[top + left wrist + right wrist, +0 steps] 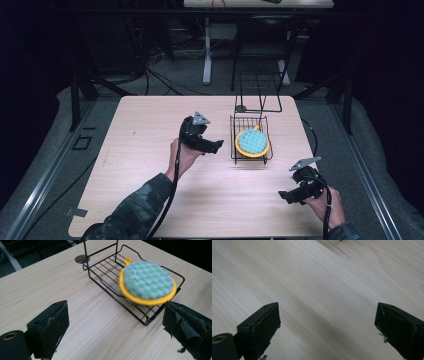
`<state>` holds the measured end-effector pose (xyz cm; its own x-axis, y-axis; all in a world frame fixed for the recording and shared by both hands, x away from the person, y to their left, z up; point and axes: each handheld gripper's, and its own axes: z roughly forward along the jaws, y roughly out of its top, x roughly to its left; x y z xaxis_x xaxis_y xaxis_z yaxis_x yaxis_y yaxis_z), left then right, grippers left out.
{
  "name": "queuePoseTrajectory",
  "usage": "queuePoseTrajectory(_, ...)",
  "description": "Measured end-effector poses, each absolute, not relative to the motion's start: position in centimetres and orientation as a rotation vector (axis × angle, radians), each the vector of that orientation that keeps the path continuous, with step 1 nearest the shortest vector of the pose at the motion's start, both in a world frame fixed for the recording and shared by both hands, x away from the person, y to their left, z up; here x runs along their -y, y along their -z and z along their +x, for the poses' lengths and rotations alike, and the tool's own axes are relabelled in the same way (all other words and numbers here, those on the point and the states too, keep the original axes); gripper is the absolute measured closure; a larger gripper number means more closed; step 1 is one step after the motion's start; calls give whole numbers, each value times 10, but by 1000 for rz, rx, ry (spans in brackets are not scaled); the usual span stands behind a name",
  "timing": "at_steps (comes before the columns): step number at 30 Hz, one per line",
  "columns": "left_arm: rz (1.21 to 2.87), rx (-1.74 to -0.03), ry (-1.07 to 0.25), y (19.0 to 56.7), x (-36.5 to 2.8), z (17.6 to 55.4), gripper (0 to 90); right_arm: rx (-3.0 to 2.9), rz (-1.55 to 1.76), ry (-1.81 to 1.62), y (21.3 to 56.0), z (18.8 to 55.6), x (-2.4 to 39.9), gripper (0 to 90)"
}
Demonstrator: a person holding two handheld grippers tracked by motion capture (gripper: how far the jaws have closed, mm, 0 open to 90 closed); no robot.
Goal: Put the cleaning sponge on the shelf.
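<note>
A round green-and-white checkered pot holder [252,142] [148,283] with a yellow rim and loop lies in a low black wire basket [234,146] [105,267] right of the table's middle. My left gripper [216,146] [116,325] hovers just left of the basket, jaws open and empty, pointing toward it. My right gripper [284,196] [327,326] rests low near the table's front right corner, open over bare wood with nothing between its jaws.
The light wooden table [150,125] has a round cable hole [241,108] [82,259] behind the basket. A tall black wire rack [258,92] stands at the far edge. Beyond it are desk legs and cables on the floor.
</note>
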<state>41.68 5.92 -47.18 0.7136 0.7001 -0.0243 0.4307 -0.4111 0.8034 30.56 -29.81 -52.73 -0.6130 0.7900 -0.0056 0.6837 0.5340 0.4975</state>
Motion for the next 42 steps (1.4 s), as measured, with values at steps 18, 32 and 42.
queuePoseTrajectory(18,2153,-924,-422,487,-120,380,0,-2532,1244,-670,527,304,297,63)
queuePoseTrajectory(32,2210,-1002,-374,508,-165,349,0,-2528,1244,-655,526,304,297,66)
queuePoseTrajectory(42,2233,-1049,-359,517,-188,332,0,-2506,1265,-661,526,304,298,68)
